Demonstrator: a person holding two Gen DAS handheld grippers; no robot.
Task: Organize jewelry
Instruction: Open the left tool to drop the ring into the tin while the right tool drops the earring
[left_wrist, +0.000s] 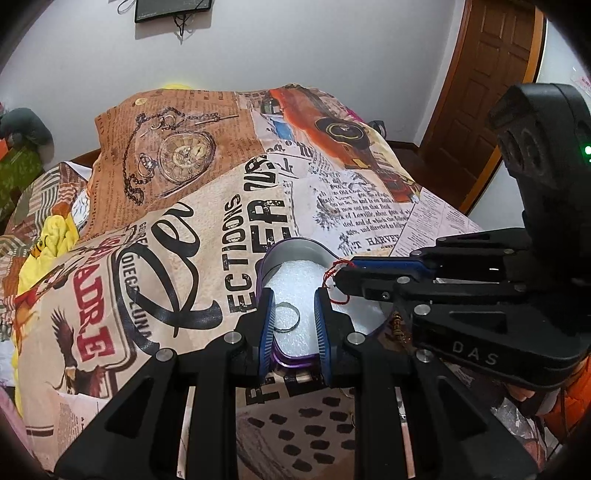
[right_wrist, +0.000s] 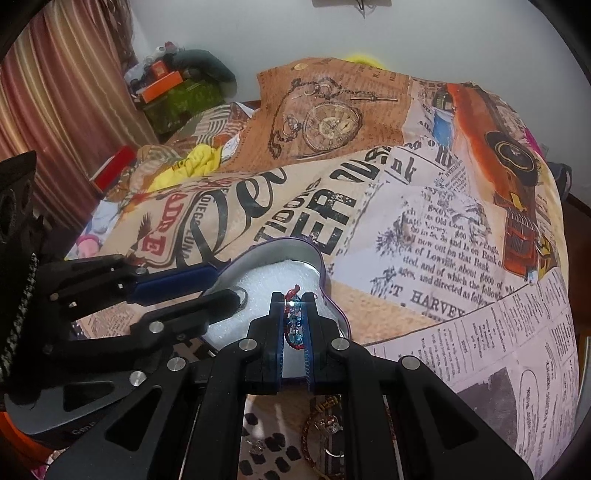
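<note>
Bed with a newspaper-print cover (left_wrist: 207, 236), grey wall and a brown door (left_wrist: 491, 99) behind it.
The purple tin (left_wrist: 295, 254) with white foam sits mid-cover. Left gripper (left_wrist: 294, 314) nearly closed around the tin's near wall, ring (left_wrist: 286, 317) on the foam between its fingers. Only the right view shows the right gripper (right_wrist: 294, 317) clamped on a red-and-blue bracelet (right_wrist: 293, 321) over the tin, curtain (right_wrist: 62, 96) off to the side.
</note>
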